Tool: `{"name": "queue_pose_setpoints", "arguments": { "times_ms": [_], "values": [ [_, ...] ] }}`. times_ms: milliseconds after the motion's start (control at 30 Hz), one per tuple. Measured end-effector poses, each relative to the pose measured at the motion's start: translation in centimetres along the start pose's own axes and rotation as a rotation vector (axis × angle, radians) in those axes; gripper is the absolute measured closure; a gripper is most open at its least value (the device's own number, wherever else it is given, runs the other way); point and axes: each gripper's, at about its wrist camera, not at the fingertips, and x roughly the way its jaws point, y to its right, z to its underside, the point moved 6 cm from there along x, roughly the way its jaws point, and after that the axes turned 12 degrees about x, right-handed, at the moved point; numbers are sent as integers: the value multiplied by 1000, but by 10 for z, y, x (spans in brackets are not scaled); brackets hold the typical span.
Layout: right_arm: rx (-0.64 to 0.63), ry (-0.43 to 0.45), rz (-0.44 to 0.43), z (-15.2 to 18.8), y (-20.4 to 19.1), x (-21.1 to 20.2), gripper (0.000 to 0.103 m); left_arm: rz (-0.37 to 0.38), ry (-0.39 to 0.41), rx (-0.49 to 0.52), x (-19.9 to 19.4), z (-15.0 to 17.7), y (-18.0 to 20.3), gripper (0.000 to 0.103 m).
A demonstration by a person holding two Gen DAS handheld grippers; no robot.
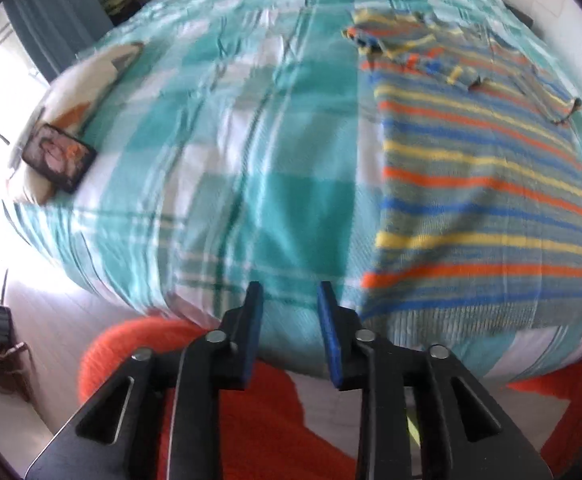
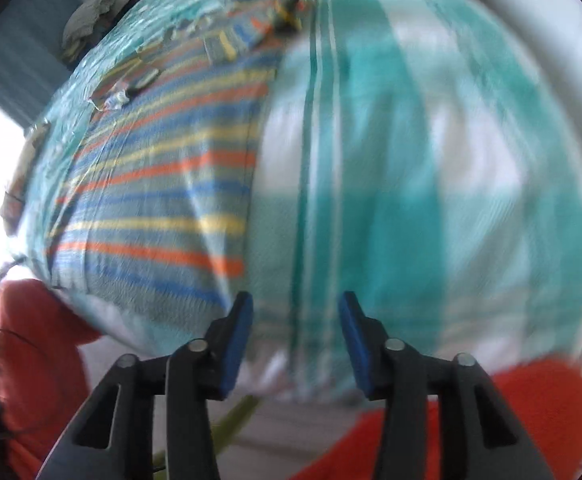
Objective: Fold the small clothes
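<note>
Both grippers empty, folding not yet begun.
Nearest our left camera, the left gripper (image 1: pixel 289 292) gapes over the bed's (image 1: pixel 211 160) near edge, with the striped shirt (image 1: pixel 483 200) spread flat to its right; our right gripper (image 2: pixel 295 300) gapes too, shirt (image 2: pixel 159 192) left.
</note>
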Motion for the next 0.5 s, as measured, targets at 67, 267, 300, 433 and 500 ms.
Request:
{"name": "queue_pose_setpoints", "arguments": {
  "times_ms": [67, 267, 300, 433, 500],
  "values": [
    [-108, 84, 27, -40, -15, -11, 52, -6, 97, 46, -18, -38, 1, 56],
    [-363, 187, -95, -160, -114, 26, 47, 57, 302, 377, -9, -170, 93, 23],
    [-370, 164, -108, -176, -129, 43, 47, 75, 291, 420, -1, -185, 117, 23],
    [-374, 110, -72, -223, -163, 115, 48, 89, 178, 490, 64, -229, 169, 23],
    [-363, 84, -62, -232, -168, 143, 48, 80, 137, 498, 90, -241, 185, 23]
  ]
}}
